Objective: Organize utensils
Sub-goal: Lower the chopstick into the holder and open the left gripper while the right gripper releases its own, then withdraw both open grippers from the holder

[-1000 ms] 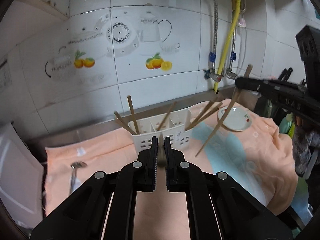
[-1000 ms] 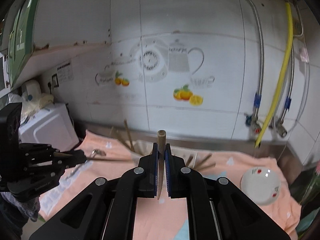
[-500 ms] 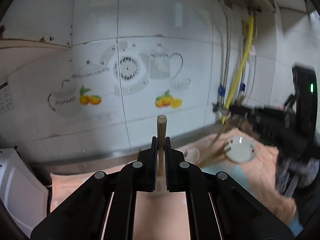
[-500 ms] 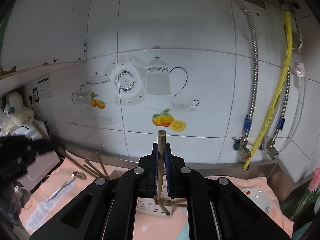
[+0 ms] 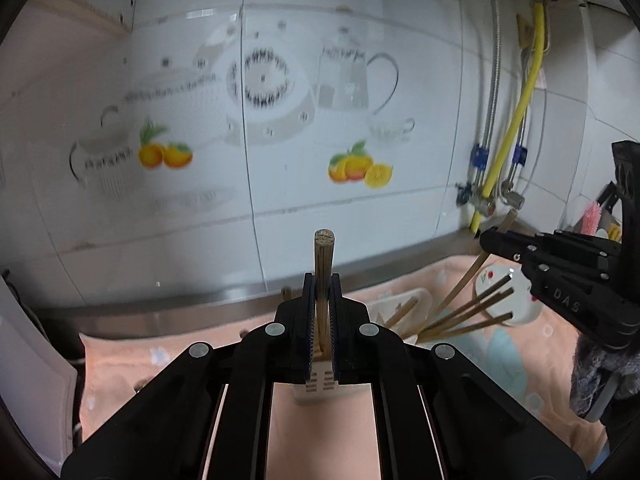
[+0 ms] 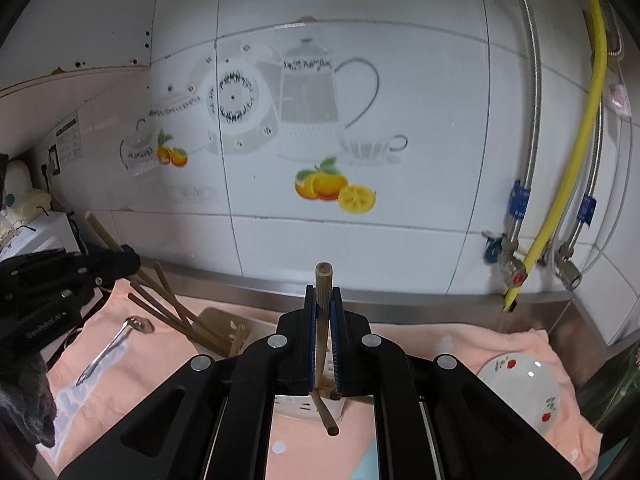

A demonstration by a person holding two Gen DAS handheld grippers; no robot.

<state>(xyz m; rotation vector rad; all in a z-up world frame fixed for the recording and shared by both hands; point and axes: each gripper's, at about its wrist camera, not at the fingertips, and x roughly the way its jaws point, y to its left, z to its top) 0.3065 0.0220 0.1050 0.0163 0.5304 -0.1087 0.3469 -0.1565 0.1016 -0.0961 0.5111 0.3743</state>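
Observation:
My left gripper is shut on a wooden chopstick that stands upright between its pads. Just below it sits the white slotted utensil caddy, with several chopsticks leaning out to the right. My right gripper is shut on another upright chopstick directly above the same caddy. In the left wrist view the right gripper comes in from the right with its chopstick slanting down towards the caddy. In the right wrist view the left gripper is at the left.
A peach towel covers the steel counter. A metal spoon lies on it at the left and a small flowered plate at the right. The tiled wall, a yellow hose and valves stand close behind. A white appliance is at the far left.
Both grippers have carried their chopsticks sideways towards the caddy, which now lies right under each. The right gripper has come lower and closer to the leaning chopsticks.

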